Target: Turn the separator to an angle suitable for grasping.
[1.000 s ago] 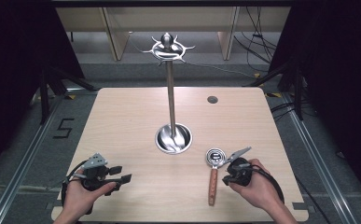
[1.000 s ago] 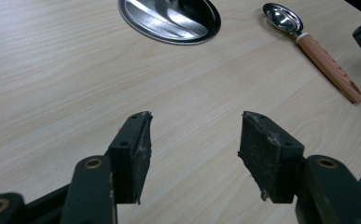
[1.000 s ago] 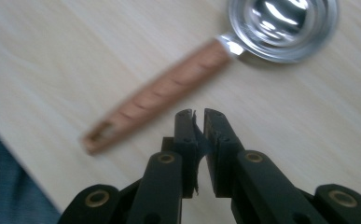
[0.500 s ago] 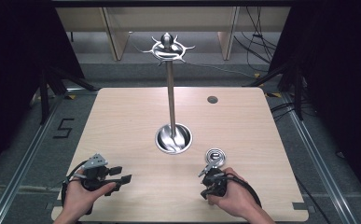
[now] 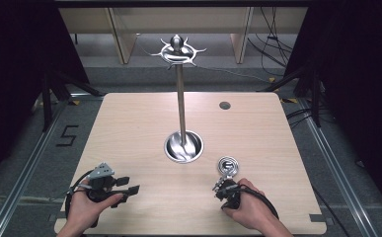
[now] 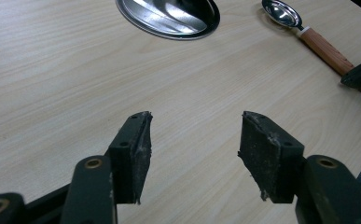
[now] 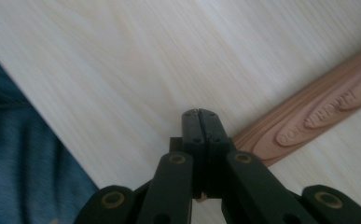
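Note:
A metal scoop [image 5: 227, 165] with a wooden handle [image 6: 325, 49] lies on the wooden table right of centre, bowl pointing away from me. My right gripper [image 5: 221, 186] sits low over the near end of that handle. In the right gripper view its jaws [image 7: 200, 116] are shut, tips pressed together, with the handle [image 7: 318, 116] running off to the right just behind them; nothing shows between the pads. My left gripper [image 5: 132, 190] rests at the front left, jaws open and empty [image 6: 194, 135], facing the scoop.
A steel stand with a round dish base [image 5: 183, 146] and a tall pole topped by a ring of hooks [image 5: 177, 51] occupies the table's middle. A small round hole [image 5: 224, 105] sits at the back right. The table's front edge [image 5: 178, 228] is close to both hands.
My right hand moved left and down over the scoop's wooden handle, and its jaws went from open to shut. The left gripper stayed put.

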`<action>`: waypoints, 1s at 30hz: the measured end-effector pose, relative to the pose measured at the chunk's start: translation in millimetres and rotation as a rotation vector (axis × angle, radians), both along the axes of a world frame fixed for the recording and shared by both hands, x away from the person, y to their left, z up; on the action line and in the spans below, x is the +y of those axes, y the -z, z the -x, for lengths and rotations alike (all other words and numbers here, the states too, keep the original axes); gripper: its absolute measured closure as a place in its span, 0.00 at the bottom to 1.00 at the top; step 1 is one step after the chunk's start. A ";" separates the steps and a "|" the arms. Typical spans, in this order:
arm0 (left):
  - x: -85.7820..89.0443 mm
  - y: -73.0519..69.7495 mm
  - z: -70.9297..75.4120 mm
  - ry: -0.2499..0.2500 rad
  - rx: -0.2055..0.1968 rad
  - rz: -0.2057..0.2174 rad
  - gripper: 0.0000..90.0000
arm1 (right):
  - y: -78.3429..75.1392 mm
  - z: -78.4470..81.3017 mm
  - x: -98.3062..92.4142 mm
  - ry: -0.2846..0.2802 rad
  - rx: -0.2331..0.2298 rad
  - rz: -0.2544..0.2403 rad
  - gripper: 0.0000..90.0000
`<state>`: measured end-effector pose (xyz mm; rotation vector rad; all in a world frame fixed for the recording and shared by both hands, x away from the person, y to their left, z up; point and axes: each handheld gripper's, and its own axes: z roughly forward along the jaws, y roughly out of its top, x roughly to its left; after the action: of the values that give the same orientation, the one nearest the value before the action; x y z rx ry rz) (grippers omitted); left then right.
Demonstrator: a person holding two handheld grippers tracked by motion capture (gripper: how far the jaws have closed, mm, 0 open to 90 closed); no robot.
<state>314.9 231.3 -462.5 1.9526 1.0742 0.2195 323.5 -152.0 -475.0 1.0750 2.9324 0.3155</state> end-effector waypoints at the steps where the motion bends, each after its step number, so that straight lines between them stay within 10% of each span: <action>1: 0.0 0.2 -0.2 0.002 0.000 0.000 0.47 | -0.1 -0.7 -3.6 0.012 -0.002 0.026 1.00; 9: 0.4 0.8 -1.2 0.017 0.006 0.008 0.47 | -1.7 -20.5 -55.1 0.140 -0.035 0.173 1.00; 15: -0.7 1.5 -1.4 0.011 0.006 0.008 0.47 | -2.1 -41.5 -91.9 0.285 -0.063 0.162 1.00; 30: 0.4 2.5 -2.4 0.006 0.019 0.010 0.47 | -0.3 -116.4 -128.6 0.426 -0.164 0.102 1.00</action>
<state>317.3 231.7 -465.0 1.9526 1.0795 0.1930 439.9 -280.6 -474.6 1.5297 2.4643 0.2294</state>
